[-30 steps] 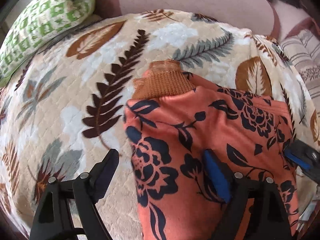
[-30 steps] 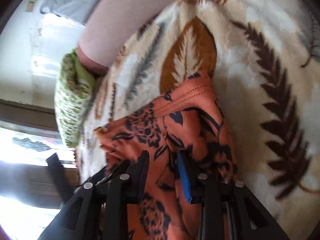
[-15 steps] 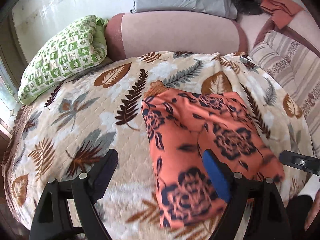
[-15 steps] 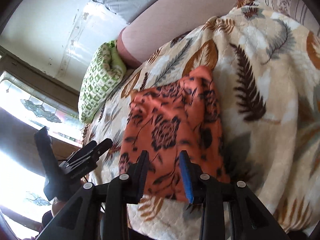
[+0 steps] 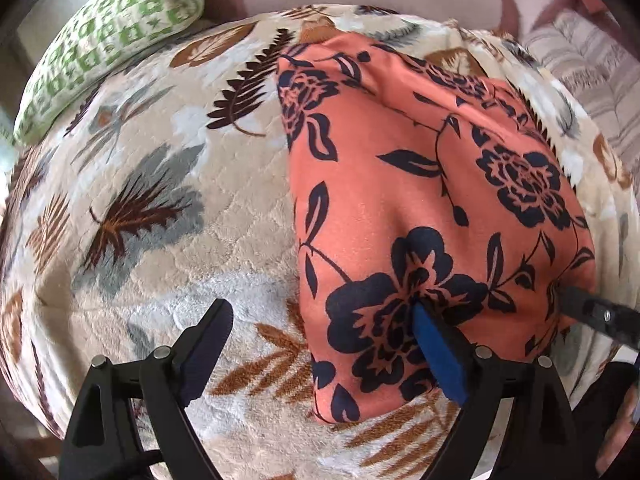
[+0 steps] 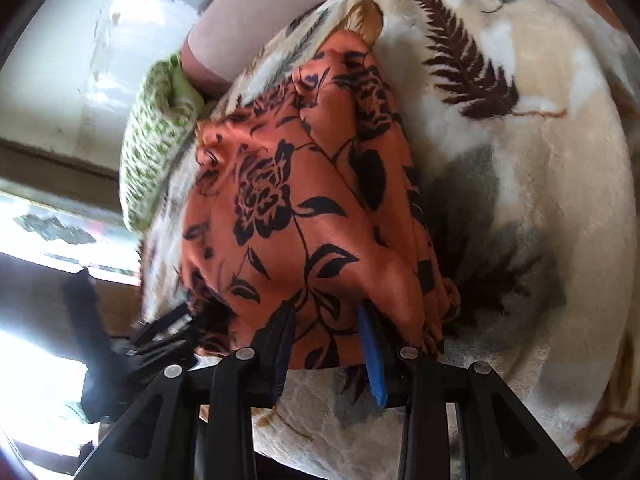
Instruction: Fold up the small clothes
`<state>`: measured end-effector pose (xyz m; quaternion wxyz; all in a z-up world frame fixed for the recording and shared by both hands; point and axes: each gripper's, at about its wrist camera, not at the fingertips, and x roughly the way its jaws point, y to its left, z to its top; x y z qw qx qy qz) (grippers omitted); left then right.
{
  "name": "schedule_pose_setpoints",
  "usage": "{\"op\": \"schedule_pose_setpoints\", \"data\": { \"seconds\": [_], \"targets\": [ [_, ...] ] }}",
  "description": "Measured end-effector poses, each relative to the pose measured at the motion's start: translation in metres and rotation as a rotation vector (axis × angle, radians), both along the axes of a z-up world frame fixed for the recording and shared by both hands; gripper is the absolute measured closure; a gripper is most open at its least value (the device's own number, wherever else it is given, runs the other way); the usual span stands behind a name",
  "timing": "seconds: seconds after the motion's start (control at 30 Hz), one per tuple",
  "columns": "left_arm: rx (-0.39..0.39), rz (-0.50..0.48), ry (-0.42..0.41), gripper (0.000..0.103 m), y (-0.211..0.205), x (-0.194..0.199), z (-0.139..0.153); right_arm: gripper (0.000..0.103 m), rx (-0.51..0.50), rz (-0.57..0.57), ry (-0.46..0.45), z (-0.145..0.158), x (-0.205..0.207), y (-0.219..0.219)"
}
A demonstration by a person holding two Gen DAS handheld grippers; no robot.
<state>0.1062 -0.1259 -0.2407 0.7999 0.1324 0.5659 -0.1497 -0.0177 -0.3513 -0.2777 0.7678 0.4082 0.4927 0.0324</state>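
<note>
Both pairs of jaws stood apart. On the left gripper they were opening wide, one finger on the orange floral garment, the other over the leaf-print blanket, nothing pinched. Narrower, the right gripper straddled the garment's near hem; whether its pads pressed cloth I could not tell. Lying folded on the blanket, the garment ran lengthwise away from both grippers toward the green pillow. Neither hand seemed clearly nearer; the near edge lay under both.
</note>
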Motion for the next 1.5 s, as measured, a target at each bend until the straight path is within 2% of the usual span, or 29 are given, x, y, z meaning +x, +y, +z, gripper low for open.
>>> {"op": "schedule_pose_setpoints", "data": {
  "seconds": [0.1, 0.2, 0.23, 0.27, 0.3, 0.37, 0.43, 0.53, 0.67, 0.77, 0.83, 0.93, 1.03, 1.17, 1.23, 1.33, 1.5],
  "targets": [
    [0.000, -0.023, -0.049, 0.012, 0.001, -0.004, 0.016, 0.067, -0.037, -0.001, -0.022, 0.017, -0.004, -0.003],
    [-0.052, -0.003, -0.120, 0.012, 0.008, -0.007, 0.043, 0.063, -0.087, -0.034, -0.112, 0.047, -0.013, -0.012],
    [-0.072, 0.007, -0.141, 0.012, 0.010, -0.008, 0.052, 0.057, -0.101, -0.047, -0.137, 0.057, -0.016, -0.014],
    [-0.103, 0.016, -0.180, 0.012, 0.012, -0.010, 0.068, 0.038, -0.121, -0.068, -0.171, 0.068, -0.021, -0.017],
    [-0.126, 0.018, -0.217, 0.012, 0.014, -0.013, 0.081, 0.032, -0.145, -0.088, -0.215, 0.080, -0.026, -0.018],
    [-0.158, 0.011, -0.289, 0.012, 0.016, -0.016, 0.104, 0.032, -0.199, -0.098, -0.294, 0.105, -0.035, -0.017],
    [-0.186, 0.006, -0.368, 0.012, 0.017, -0.022, 0.129, 0.032, -0.232, -0.094, -0.336, 0.124, -0.041, -0.017],
    [-0.234, 0.002, -0.470, 0.011, 0.020, -0.034, 0.164, 0.032, -0.237, -0.103, -0.401, 0.147, -0.049, -0.014],
    [-0.252, 0.023, -0.581, 0.009, 0.023, -0.054, 0.196, 0.032, -0.260, -0.124, -0.473, 0.177, -0.059, -0.008],
    [-0.257, 0.012, -0.615, 0.007, 0.024, -0.069, 0.205, 0.032, -0.345, -0.136, -0.533, 0.200, -0.071, 0.003],
    [-0.257, -0.028, -0.628, 0.007, 0.023, -0.078, 0.208, 0.032, -0.377, -0.140, -0.578, 0.212, -0.079, 0.007],
    [-0.215, -0.084, -0.633, 0.007, 0.023, -0.088, 0.207, 0.026, -0.403, -0.150, -0.602, 0.221, -0.086, 0.009],
    [-0.200, -0.108, -0.564, 0.007, 0.030, -0.089, 0.193, 0.026, -0.401, -0.152, -0.579, 0.213, -0.084, 0.006],
    [-0.197, -0.062, -0.470, 0.007, 0.060, -0.083, 0.166, 0.026, -0.313, -0.165, -0.528, 0.186, -0.078, -0.006],
    [-0.162, -0.035, -0.447, 0.007, 0.073, -0.079, 0.154, 0.026, -0.265, -0.178, -0.496, 0.171, -0.072, -0.010],
    [-0.118, -0.008, -0.432, 0.007, 0.088, -0.076, 0.139, 0.026, -0.211, -0.176, -0.464, 0.157, -0.061, -0.010],
    [-0.062, 0.017, -0.425, 0.007, 0.098, -0.067, 0.122, 0.026, -0.193, -0.141, -0.419, 0.142, -0.041, 0.002]
  ]
}}
